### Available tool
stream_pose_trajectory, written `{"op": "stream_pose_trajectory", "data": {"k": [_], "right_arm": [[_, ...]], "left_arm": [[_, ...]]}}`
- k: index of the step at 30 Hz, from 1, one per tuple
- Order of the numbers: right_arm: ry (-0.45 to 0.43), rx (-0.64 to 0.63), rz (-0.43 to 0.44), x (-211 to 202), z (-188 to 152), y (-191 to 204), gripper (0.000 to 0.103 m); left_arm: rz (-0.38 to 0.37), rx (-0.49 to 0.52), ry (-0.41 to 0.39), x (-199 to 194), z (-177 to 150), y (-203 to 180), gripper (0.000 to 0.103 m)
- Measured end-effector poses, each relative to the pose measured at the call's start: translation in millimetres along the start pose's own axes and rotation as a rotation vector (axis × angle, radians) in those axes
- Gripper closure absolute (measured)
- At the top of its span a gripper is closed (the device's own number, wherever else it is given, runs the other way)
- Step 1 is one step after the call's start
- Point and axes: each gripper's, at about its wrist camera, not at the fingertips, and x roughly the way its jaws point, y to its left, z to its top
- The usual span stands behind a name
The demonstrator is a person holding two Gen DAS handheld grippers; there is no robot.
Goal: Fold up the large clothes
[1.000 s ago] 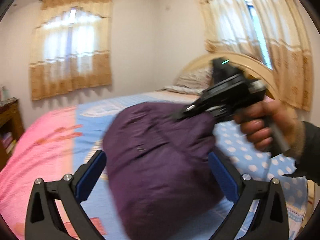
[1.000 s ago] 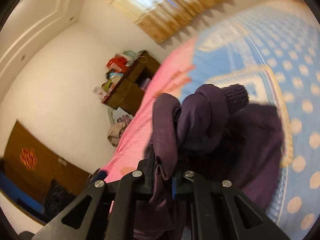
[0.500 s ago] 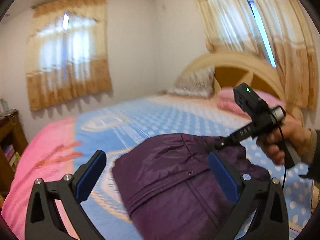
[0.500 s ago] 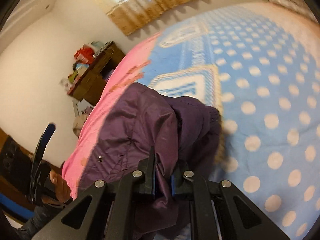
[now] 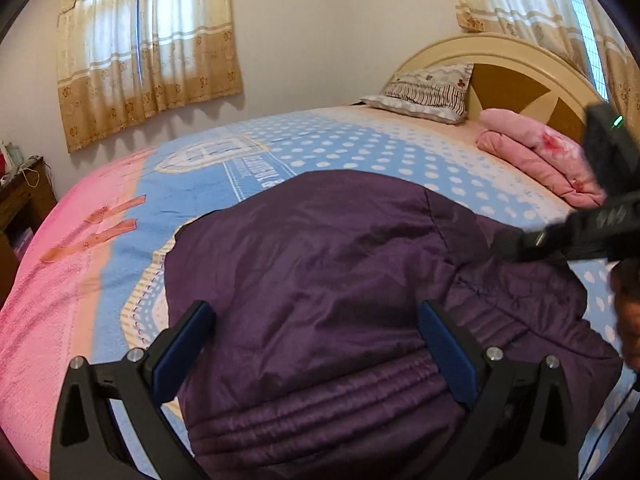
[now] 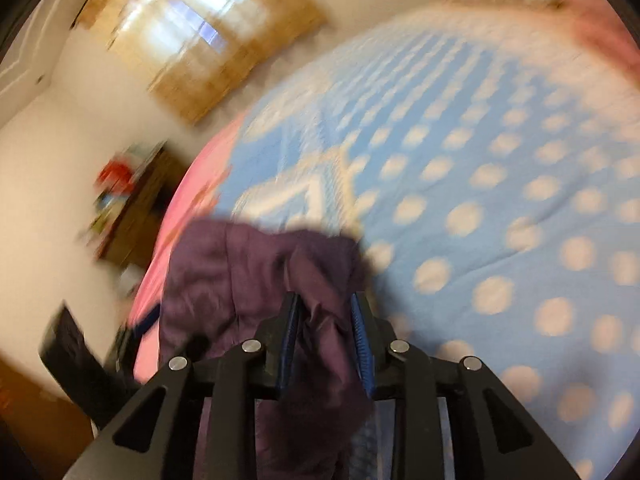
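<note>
A large purple padded jacket (image 5: 340, 280) lies bunched on the bed (image 5: 360, 148). My left gripper (image 5: 316, 332) is open, its blue-padded fingers spread to either side above the jacket's ribbed hem. My right gripper (image 6: 326, 316) has its jaws partly apart with a fold of the purple jacket (image 6: 256, 280) between them; this view is blurred by motion. In the left wrist view the right gripper (image 5: 500, 246) reaches in from the right and touches the jacket's far right edge.
The bed has a blue dotted and pink cover. A striped pillow (image 5: 424, 88) and a folded pink blanket (image 5: 536, 156) lie by the headboard (image 5: 516, 68). A wooden cabinet (image 5: 20, 200) stands at the left.
The jacket has come down from the air and now lies on the bed. My right gripper's jaws have parted from tightly shut. The left gripper stayed open.
</note>
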Motion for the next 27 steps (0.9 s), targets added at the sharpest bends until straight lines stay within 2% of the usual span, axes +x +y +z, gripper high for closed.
{"op": "stream_pose_trajectory", "data": {"k": [2, 3, 4, 6, 8, 10, 13, 16, 18, 20, 22, 25, 27], "right_arm": [[-0.080, 0.001, 0.050, -19.5, 0.4, 18.9, 0.065], [-0.103, -0.006, 0.088, -24.7, -0.8, 30.9, 0.050], [-0.117, -0.024, 0.128, -25.9, -2.6, 44.9, 0.043], [-0.115, -0.092, 0.189, -14.4, -6.6, 70.8, 0.043], [-0.097, -0.107, 0.127, 8.2, -11.3, 78.1, 0.043], [-0.096, -0.075, 0.091, 28.0, -17.3, 68.0, 0.043], [-0.089, -0.041, 0.081, 42.3, -27.7, 53.4, 0.043], [-0.107, -0.007, 0.103, 43.1, -37.1, 43.3, 0.046], [-0.097, 0.020, 0.107, 48.1, -40.6, 38.4, 0.046], [-0.083, 0.029, 0.137, 54.0, -46.1, 36.5, 0.046], [-0.084, -0.012, 0.110, 60.1, -51.6, 44.5, 0.046], [-0.047, -0.041, 0.093, 78.3, -56.4, 51.4, 0.045], [-0.029, -0.034, 0.110, 88.3, -54.2, 51.0, 0.045]], "left_arm": [[-0.017, -0.018, 0.001, 2.8, 1.5, 3.0, 0.000], [-0.025, -0.028, 0.002, 5.0, 3.8, 4.0, 0.000], [-0.025, -0.035, 0.002, 3.9, 4.6, 5.6, 0.000], [-0.019, -0.033, -0.005, 0.1, 7.0, 6.0, 0.000], [0.043, -0.041, -0.060, -16.8, 8.8, 8.1, 0.000], [0.066, -0.091, -0.100, -32.5, 11.5, 13.9, 0.000], [0.007, -0.140, -0.111, -47.7, 19.3, 10.9, 0.000], [0.016, -0.094, -0.114, -48.1, 23.8, -8.7, 0.000], [0.074, -0.070, -0.100, -37.9, 20.9, -14.0, 0.000], [0.106, -0.096, -0.031, -18.3, 13.7, -4.8, 0.000], [0.093, -0.159, -0.005, -11.0, 5.3, 11.1, 0.000], [0.075, -0.188, 0.052, 2.4, -6.1, 21.8, 0.000], [0.073, -0.205, 0.060, 3.3, -11.6, 22.9, 0.000]]}}
